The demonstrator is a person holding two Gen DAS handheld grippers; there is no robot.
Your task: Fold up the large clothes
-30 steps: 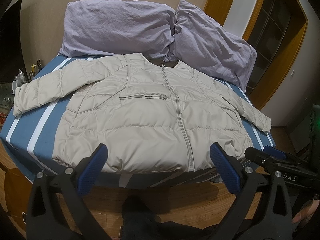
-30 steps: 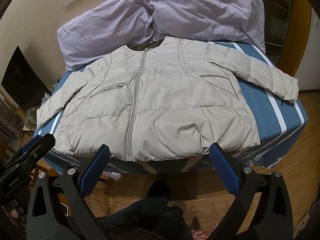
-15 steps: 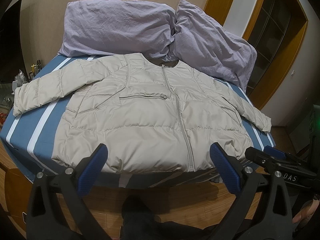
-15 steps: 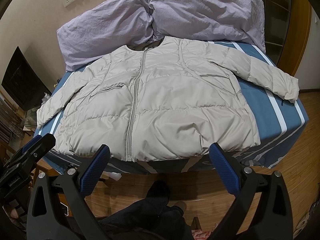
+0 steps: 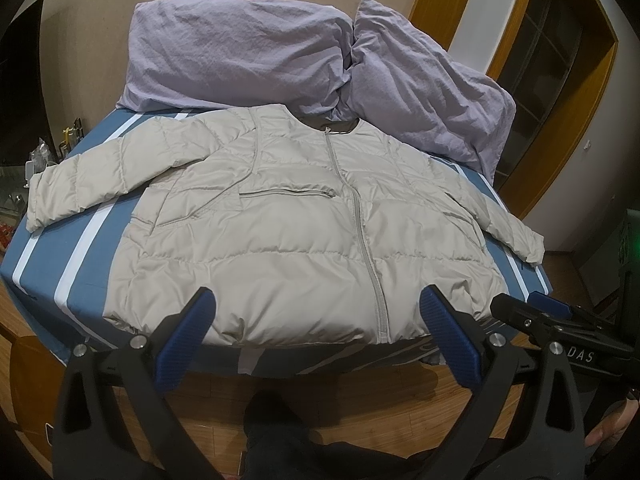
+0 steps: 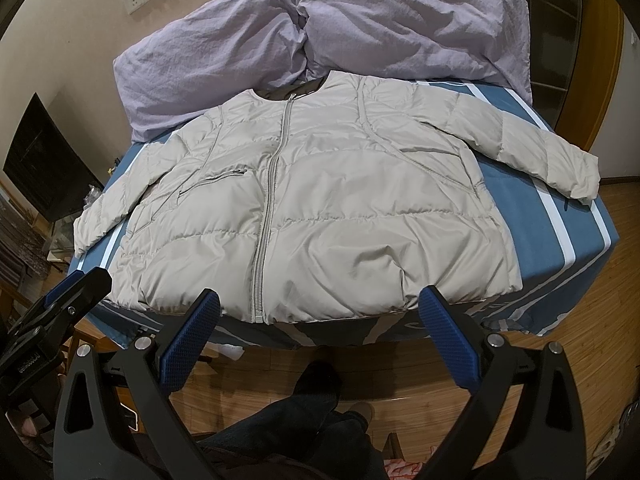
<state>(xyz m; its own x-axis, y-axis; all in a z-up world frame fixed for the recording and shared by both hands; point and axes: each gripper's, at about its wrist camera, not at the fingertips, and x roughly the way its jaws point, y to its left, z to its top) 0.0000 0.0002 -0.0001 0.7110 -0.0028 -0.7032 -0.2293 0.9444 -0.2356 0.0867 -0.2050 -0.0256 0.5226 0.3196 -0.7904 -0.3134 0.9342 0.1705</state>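
Two lilac pillows lean against the wall at the far end of a blue, white-striped bed, well beyond both claws. Ahead of the claws, a beige puffer jacket lies flat and zipped, sleeves spread, its hem at the bed's near edge. Short of that hem, the left gripper gapes wide and grasps nothing. Beside it, the right gripper is equally spread and empty. Below, dark trouser legs stand on wooden floor.
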